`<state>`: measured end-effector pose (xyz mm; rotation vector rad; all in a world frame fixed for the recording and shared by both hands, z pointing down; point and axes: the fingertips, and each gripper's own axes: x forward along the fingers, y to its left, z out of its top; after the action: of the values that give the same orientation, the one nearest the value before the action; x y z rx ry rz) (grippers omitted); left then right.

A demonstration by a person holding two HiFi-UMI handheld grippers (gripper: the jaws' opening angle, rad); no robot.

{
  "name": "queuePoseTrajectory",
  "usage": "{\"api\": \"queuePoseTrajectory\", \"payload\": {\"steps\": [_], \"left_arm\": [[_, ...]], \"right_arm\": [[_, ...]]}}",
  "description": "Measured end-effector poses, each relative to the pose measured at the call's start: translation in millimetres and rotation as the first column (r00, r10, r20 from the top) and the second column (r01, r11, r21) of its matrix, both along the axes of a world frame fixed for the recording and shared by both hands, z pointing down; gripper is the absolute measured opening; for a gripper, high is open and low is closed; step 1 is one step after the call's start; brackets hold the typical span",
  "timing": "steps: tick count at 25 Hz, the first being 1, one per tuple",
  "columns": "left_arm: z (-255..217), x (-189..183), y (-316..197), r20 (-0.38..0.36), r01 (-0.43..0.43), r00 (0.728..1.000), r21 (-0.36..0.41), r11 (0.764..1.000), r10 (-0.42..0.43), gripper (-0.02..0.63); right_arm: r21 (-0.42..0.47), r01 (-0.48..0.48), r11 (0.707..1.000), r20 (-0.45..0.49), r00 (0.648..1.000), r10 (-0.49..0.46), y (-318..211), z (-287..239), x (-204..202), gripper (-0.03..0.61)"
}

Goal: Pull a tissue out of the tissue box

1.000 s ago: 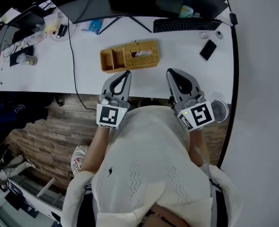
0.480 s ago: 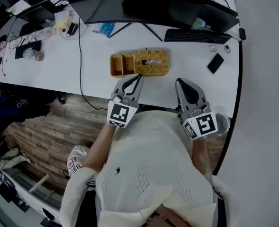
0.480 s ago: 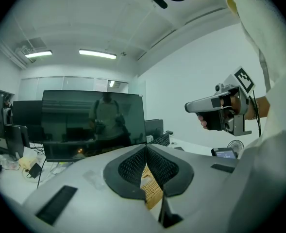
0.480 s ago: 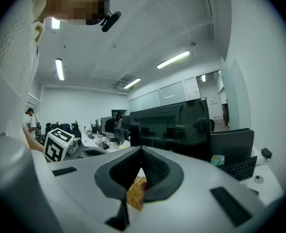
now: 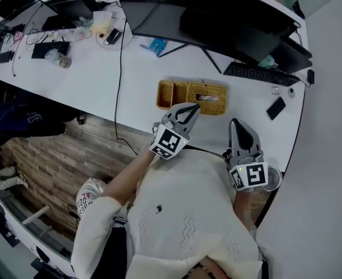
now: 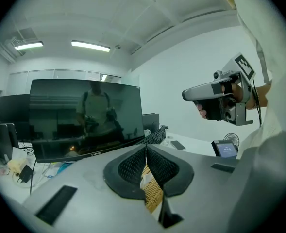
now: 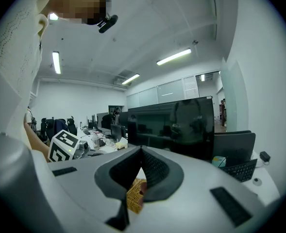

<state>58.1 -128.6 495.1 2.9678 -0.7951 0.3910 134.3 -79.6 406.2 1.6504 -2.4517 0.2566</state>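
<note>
A woven wicker tissue box (image 5: 192, 96) lies on the white desk (image 5: 101, 80), with a bit of white tissue (image 5: 208, 98) showing in its top slot. My left gripper (image 5: 194, 107) is shut and empty, its tips just at the box's near edge. My right gripper (image 5: 236, 123) is also shut and empty, off to the right of the box and nearer the desk's front edge. In the left gripper view the wicker box (image 6: 153, 194) shows below the closed jaws. In the right gripper view the box (image 7: 134, 196) peeks out under the closed jaws.
Behind the box stand a large dark monitor (image 5: 217, 28) and a black keyboard (image 5: 255, 74). A phone (image 5: 275, 107) lies at the right, and a small fan (image 5: 274, 179) sits at the desk's corner. A black cable (image 5: 119, 80) crosses the desk left of the box.
My left gripper has moved forward over the desk's edge up to the wicker box. The right gripper stays back near the front edge. Both remain shut.
</note>
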Motion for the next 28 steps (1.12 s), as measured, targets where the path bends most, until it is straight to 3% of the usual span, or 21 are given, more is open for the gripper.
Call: {"api": "queuePoseTrajectory", "payload": {"steps": [10,22,24,25,28], "left_arm": [[42,10,-14,0.046,-0.074,0.996,-0.071,0.995,0.077,0.014],[79,32,-25,0.097,-0.183,0.975,-0.153,0.971,0.199,0.018],[86,36,-26,0.105,-0.196,0.971,-0.176,0.965,0.216,0.051],[89,38,-27,0.109,-0.202,0.968,-0.187,0.961,0.225,0.103],[94,42,-30,0.116,-0.226,0.961,-0.197,0.954,0.251,0.112]], "right_arm": [[-0.028,-0.068,0.997,-0.009,0.998,0.068,-11,5,-3,0.000],[-0.092,-0.179,0.980,-0.032,0.984,0.176,-6,15,5,0.000],[-0.102,-0.190,0.976,-0.031,0.982,0.188,-5,18,6,0.000],[-0.105,-0.198,0.975,-0.031,0.980,0.196,-4,20,7,0.000],[-0.109,-0.227,0.968,-0.038,0.974,0.224,-1,20,8,0.000]]}}
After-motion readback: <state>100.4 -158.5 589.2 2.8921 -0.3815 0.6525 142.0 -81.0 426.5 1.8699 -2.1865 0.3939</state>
